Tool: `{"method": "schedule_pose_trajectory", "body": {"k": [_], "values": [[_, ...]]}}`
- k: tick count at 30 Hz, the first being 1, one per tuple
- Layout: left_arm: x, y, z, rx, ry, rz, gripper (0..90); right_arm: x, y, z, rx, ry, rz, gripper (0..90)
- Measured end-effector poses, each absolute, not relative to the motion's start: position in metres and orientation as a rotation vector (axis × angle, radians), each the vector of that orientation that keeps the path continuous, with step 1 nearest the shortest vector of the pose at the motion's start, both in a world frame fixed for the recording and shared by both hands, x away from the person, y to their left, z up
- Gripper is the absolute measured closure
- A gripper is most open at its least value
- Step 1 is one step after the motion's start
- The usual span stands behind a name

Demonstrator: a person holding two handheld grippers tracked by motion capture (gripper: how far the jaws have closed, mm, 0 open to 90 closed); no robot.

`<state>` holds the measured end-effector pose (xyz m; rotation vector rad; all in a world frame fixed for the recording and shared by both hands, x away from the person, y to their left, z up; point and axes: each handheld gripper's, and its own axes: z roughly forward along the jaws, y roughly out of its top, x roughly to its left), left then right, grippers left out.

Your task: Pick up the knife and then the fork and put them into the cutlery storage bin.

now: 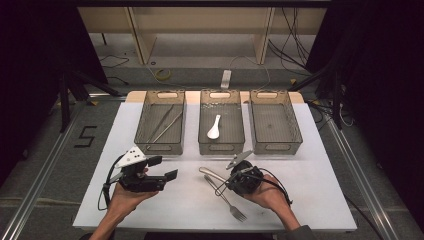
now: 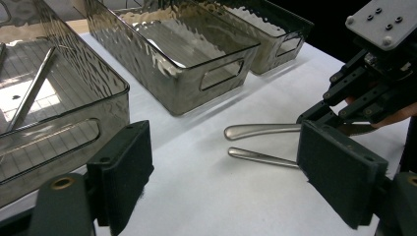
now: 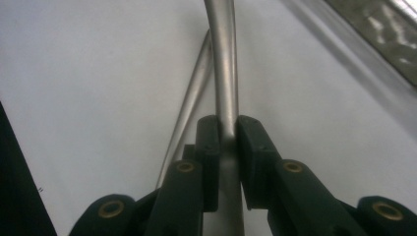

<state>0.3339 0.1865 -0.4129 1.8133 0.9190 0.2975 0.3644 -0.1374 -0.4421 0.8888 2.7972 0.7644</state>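
Observation:
My right gripper [image 1: 227, 182] is shut on a metal utensil [image 1: 209, 173], and the handle sticks out to the left just above the white table. In the right gripper view its jaws pinch the utensil's [image 3: 226, 98] stem; the utensil's head is hidden. A metal fork [image 1: 231, 202] lies on the table right beside it, tines toward the front edge, and its handle [image 3: 194, 98] runs alongside the held one. My left gripper [image 1: 165, 168] stands open to the left with nothing between its pads [image 2: 123, 172]. It faces both handles, the held utensil [image 2: 260, 131] and the fork [image 2: 260, 157].
Three smoky clear trays stand in a row at the back. The left tray [image 1: 161, 148] holds long metal utensils [image 1: 165, 125], the middle tray [image 1: 221, 148] a white spoon [image 1: 214, 127], and the right tray [image 1: 276, 147] nothing. Dark frame rails border the table on both sides.

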Motion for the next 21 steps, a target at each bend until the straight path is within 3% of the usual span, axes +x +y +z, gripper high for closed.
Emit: {"method": "schedule_pose_trajectory", "body": {"k": [21], "values": [[0.333, 0.188, -0.411, 1.786, 0.923, 0.317, 20.5, 0.396, -0.189, -0.399, 1.062, 2.6, 0.89, 80.8]]}}
